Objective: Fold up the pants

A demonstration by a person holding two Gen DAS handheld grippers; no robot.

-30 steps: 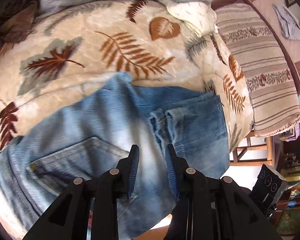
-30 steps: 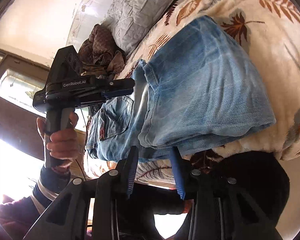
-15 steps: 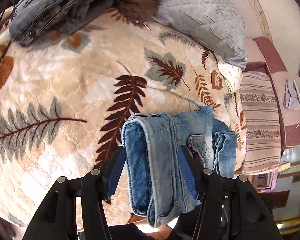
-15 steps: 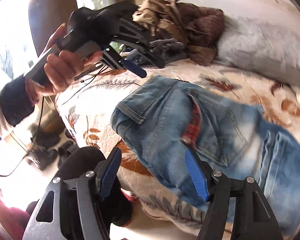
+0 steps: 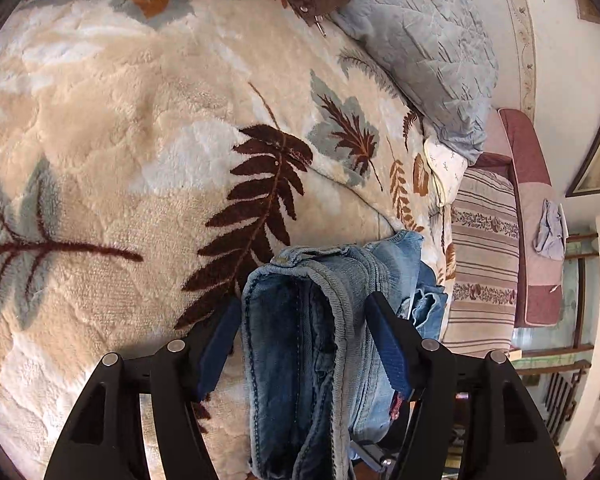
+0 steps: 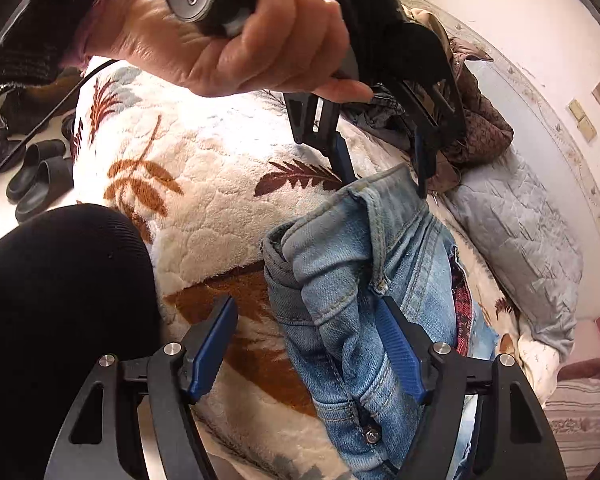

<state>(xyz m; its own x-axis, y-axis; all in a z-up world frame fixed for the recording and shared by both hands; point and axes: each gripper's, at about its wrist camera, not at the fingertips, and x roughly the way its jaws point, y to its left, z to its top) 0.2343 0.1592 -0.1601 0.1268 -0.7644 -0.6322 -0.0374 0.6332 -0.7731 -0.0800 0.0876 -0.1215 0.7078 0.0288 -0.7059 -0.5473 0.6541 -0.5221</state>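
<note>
The light blue jeans [image 5: 320,340] lie folded into a thick bundle on the leaf-patterned blanket [image 5: 140,160]. My left gripper [image 5: 304,316] is open, its blue pads on both sides of the bundle's waistband end. In the right wrist view the jeans [image 6: 360,280] show their waistband and a red inner patch. My right gripper [image 6: 308,316] is open, the denim edge between its pads and against the right one. The left gripper [image 6: 384,160] also shows there from the side, held in a hand, its tips straddling the far waistband corner.
A grey quilted pillow [image 5: 428,48] and brown clothes [image 6: 476,120] lie at the head of the bed. A striped cover [image 5: 484,256] lies beyond the bed's right edge. My black-clad leg [image 6: 60,320] is at the near edge. Sandals [image 6: 40,176] stand on the floor.
Both grippers have opened wider and swung to the waistband end of the bundle. The left gripper has pushed further over the jeans; the right has closed in on the denim edge.
</note>
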